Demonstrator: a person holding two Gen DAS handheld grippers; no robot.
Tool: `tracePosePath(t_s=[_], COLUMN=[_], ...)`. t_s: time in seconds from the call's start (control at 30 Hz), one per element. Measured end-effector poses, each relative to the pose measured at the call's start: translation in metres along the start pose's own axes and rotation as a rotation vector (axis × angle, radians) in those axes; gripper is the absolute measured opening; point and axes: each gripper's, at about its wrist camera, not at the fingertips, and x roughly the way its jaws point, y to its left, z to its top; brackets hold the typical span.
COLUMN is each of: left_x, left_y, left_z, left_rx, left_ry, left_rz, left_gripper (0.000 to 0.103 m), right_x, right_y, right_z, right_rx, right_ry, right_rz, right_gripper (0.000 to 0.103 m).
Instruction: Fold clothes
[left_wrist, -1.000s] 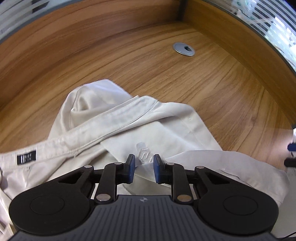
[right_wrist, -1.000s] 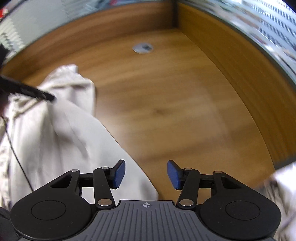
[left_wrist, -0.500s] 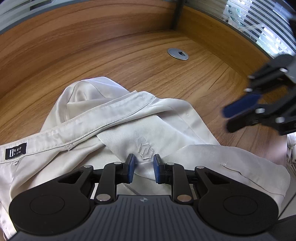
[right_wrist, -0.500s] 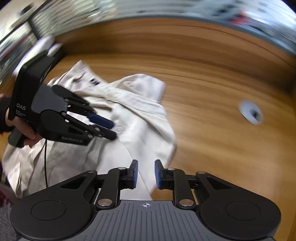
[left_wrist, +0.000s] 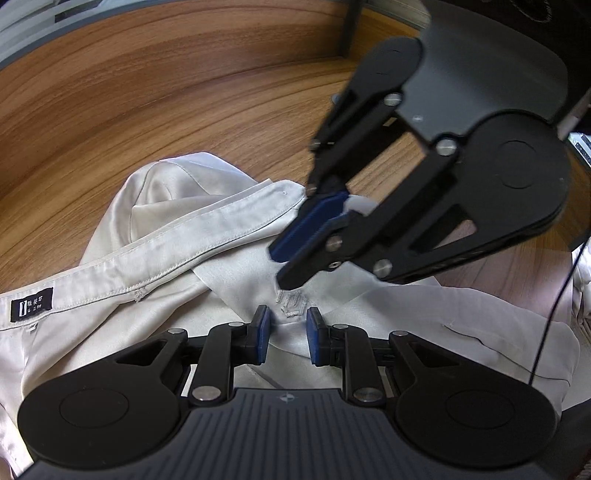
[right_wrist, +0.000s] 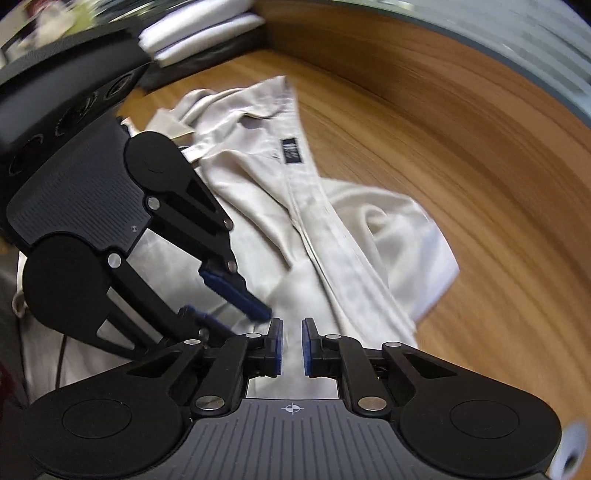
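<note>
Wooden surface (left_wrist: 155, 96) is carrying your crumpled cream shirt (left_wrist: 177, 236), black label (left_wrist: 31, 304) showing. Your left gripper (left_wrist: 284, 334) is hovering over it, fingers parted, grasping nothing. Your right gripper (right_wrist: 291, 345) has just been closing; whether it's pinching fabric, I cannot tell.

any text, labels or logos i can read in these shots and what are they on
Black woven label on the waistband of the cream garment: a white bar mark and small characters, too small to read.
Embroidered emblem on the cream garment: a shape, no legible letters.
Same black woven label in the right wrist view: blurred, unreadable.
</note>
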Motion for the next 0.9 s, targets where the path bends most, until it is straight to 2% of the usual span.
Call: tracePosePath(t_s=[0.17, 0.23, 0.27, 0.3, 0.37, 0.47, 0.5, 0.6, 0.77, 0.87, 0.9], left_x=[-0.001, -0.002, -0.002, -0.003, -0.010, -0.016, -0.014, -0.006, -0.003, -0.009, -0.011], left_y=[0.004, 0.010, 0.012, 0.015, 0.028, 0.049, 0.053, 0.058, 0.043, 0.036, 0.036], left_z=[-0.001, 0.000, 0.000, 0.000, -0.002, -0.001, 0.002, 0.011, 0.021, 0.020, 0.020], left_rx=[-0.029, -0.066, -0.085, -0.104, -0.182, -0.302, -0.311, -0.304, -0.252, -0.243, -0.241], left_ry=[-0.002, 0.001, 0.003, 0.005, -0.013, -0.037, -0.028, -0.012, -0.023, -0.038, -0.045], left_rz=[-0.014, -0.015, -0.016, -0.016, -0.014, 0.037, 0.055, 0.081, 0.091, 0.115, 0.127], left_gripper=[0.024, 0.024, 0.024, 0.024, 0.024, 0.024, 0.024, 0.024, 0.024, 0.024, 0.024], right_x=[0.012, 0.014, 0.014, 0.014, 0.015, 0.013, 0.012, 0.011, 0.008, 0.003, 0.002], right_y=[0.000, -0.001, -0.001, -0.001, -0.001, 0.000, 0.000, 0.002, 0.012, 0.016, 0.016], right_z=[0.007, 0.006, 0.005, 0.005, 0.003, 0.000, -0.001, -0.004, -0.008, -0.011, -0.011], right_rx=[-0.112, -0.117, -0.115, -0.113, -0.109, -0.090, -0.081, -0.052, -0.059, -0.079, -0.083], right_ry=[0.045, 0.057, 0.060, 0.062, 0.068, 0.064, 0.062, 0.054, 0.048, 0.031, 0.026], right_rz=[0.035, 0.039, 0.038, 0.037, 0.034, 0.011, 0.002, -0.017, -0.034, -0.049, -0.055], right_gripper=[0.013, 0.009, 0.002, 0.002, 0.002, 0.002, 0.002, 0.002, 0.002, 0.005, 0.011])
